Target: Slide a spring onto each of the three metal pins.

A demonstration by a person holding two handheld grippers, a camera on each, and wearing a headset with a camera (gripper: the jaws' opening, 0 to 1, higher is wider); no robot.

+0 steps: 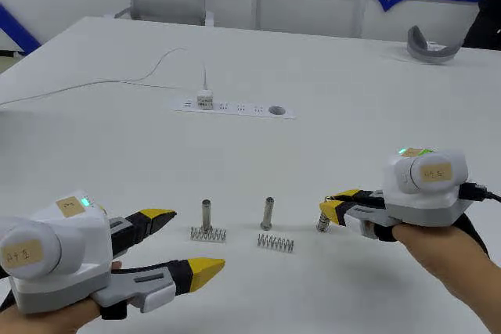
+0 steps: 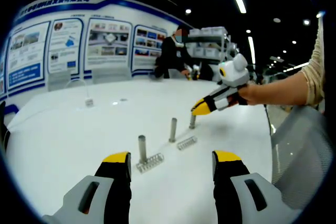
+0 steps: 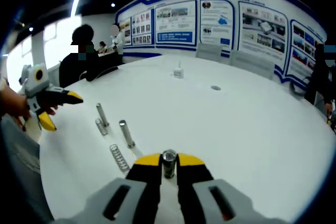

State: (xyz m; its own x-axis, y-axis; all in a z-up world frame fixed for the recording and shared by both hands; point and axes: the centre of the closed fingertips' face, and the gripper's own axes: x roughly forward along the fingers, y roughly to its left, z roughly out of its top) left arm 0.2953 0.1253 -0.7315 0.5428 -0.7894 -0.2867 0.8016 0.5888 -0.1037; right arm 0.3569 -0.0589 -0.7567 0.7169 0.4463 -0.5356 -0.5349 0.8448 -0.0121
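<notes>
**Three metal pins and two loose springs on a white table point(image 1: 94, 138).** The left pin point(image 1: 207, 213), middle pin point(image 1: 267, 212) and third pin point(image 3: 169, 158) are all set upright. Two springs are laid flat: the first spring point(image 1: 207, 234) just beside the left pin's base, the second spring point(image 1: 275, 242) near the middle pin. The left gripper point(image 1: 182, 242) is held near them, jaws spread wide, with nothing between. The right gripper point(image 1: 337, 202) is clamped on the third pin. Whether coils are carried there cannot be told.
</notes>
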